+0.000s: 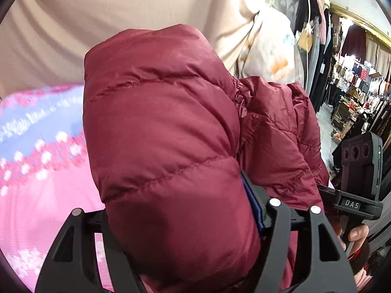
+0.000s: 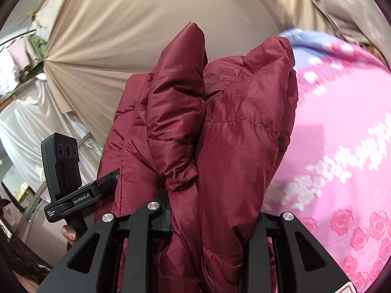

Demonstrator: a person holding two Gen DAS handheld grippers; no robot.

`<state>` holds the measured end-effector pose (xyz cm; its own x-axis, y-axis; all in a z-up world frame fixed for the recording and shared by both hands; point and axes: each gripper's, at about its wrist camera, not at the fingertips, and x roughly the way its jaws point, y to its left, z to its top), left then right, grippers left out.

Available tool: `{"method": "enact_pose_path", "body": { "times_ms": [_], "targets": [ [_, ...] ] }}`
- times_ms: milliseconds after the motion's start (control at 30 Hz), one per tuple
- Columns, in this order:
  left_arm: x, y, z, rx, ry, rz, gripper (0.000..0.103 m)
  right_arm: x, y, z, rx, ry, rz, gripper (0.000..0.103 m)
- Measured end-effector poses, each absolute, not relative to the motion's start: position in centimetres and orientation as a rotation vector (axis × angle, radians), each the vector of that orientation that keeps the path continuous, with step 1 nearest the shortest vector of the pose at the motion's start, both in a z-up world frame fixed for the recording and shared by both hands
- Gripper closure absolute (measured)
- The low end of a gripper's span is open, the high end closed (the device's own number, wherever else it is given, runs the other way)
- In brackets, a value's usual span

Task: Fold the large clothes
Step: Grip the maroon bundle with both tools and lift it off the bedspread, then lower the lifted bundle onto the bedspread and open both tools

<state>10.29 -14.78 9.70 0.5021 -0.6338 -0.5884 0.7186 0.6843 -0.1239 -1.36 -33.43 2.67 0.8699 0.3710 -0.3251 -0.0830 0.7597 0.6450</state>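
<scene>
A beige curtain (image 1: 110, 24) hangs behind a pink rose-patterned blanket (image 2: 342, 146). Your left tongs (image 1: 176, 219) grip a thick quilted fold of the maroon puffer jacket (image 1: 158, 122), the padding bulging between the fingers. Your right tongs (image 2: 215, 222) clamp another bunched fold of the same jacket, raised above the blanket. Clothing racks (image 1: 354, 85) fill the shop to the right.

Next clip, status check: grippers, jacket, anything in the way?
Left gripper shut on jacket. Right gripper shut on jacket too, bunched folds between its jaws. Jacket held up over pink blanket. Nothing in the way.
</scene>
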Motion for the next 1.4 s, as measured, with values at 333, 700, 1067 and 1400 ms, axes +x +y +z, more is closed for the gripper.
{"method": "enact_pose_path", "body": {
  "times_ms": [333, 700, 1067, 1400],
  "targets": [
    [7.9, -7.9, 15.6, 0.138, 0.446, -0.785, 0.038, -1.0, -29.0, 7.7, 0.581, 0.334, 0.349, 0.077],
    [9.2, 0.7, 20.5, 0.063, 0.306, -0.791, 0.035, 1.7, -24.6, 13.1, 0.493, 0.227, 0.507, 0.076],
    [22.6, 3.8, 15.0, -0.028, 0.529, -0.729, 0.028, 14.7, -22.8, 8.4, 0.561, 0.408, 0.542, 0.069],
    [33.5, 8.8, -2.7, -0.276, 0.908, -0.536, 0.028, 22.3, -25.5, -6.5, 0.685, 0.727, 0.307, 0.056]
  ]
}}
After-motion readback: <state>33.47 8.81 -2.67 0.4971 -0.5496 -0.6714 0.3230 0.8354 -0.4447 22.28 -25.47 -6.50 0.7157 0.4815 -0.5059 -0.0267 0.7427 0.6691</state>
